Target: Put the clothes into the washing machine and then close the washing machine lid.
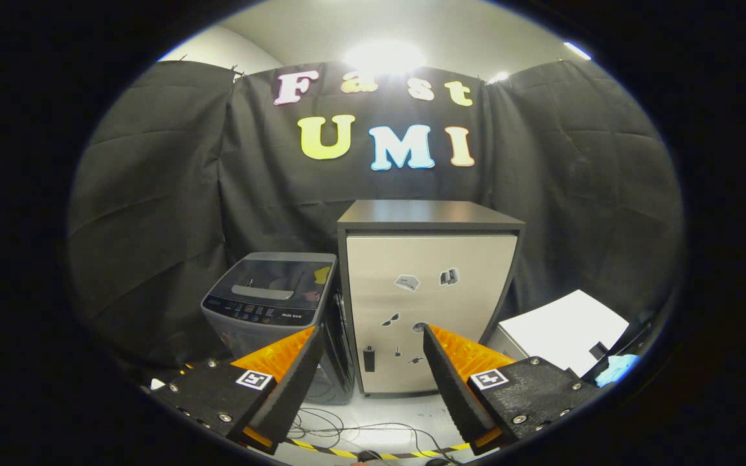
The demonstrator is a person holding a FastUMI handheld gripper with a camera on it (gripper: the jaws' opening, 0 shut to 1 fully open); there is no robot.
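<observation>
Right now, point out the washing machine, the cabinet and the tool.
washing machine (269, 294): gripper view, on its shut lid.
cabinet (425, 304): gripper view, on its pale door.
tool (370, 362): gripper view, midway between its open fingers.

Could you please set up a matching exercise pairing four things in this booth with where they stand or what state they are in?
Things:
1. washing machine
2. cabinet
3. white box
4. gripper

Places or states:
A. open, holding nothing
B. on the far side of the cabinet from the washing machine
C. lid down, beyond the left finger
D. magnets on its pale door, straight ahead of the fingers

Pairs: 1-C, 2-D, 3-B, 4-A
</observation>
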